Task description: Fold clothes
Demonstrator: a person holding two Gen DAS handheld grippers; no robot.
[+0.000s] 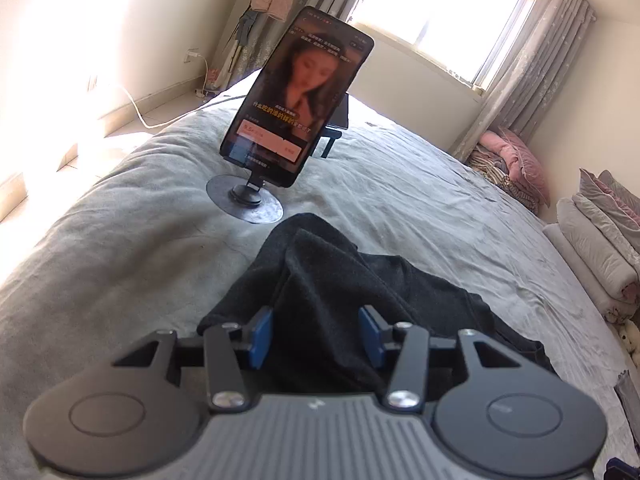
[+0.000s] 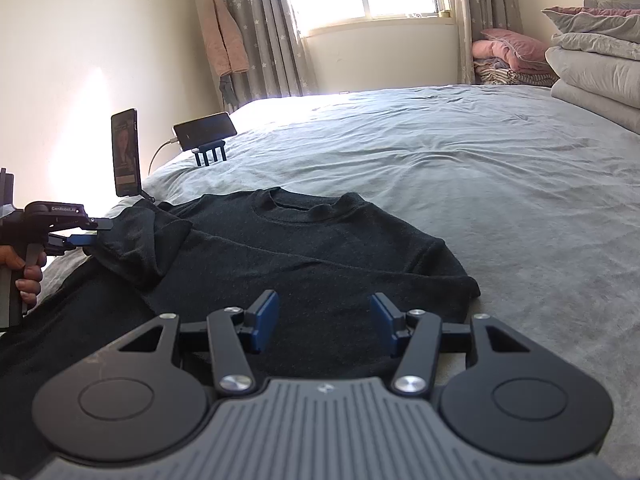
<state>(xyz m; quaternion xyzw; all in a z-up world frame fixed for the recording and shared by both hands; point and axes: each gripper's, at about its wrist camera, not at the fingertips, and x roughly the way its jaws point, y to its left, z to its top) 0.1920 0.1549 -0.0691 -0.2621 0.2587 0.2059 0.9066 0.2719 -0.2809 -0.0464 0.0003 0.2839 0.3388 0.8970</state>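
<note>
Left gripper (image 1: 316, 330) clamped on a bunched sleeve (image 2: 136, 248), lifted and drawn in over the chest; right gripper (image 2: 324, 322) spread open, empty, hovering low above the hem. Spread flat on the grey bed (image 2: 480, 184), near its left edge: one dark sweater (image 2: 320, 248), face up. Long axis running from the hem by the right gripper away to the collar (image 2: 308, 204), which points toward the window. Judged barely begun: first sleeve fold under way, other sleeve and body folds left.
</note>
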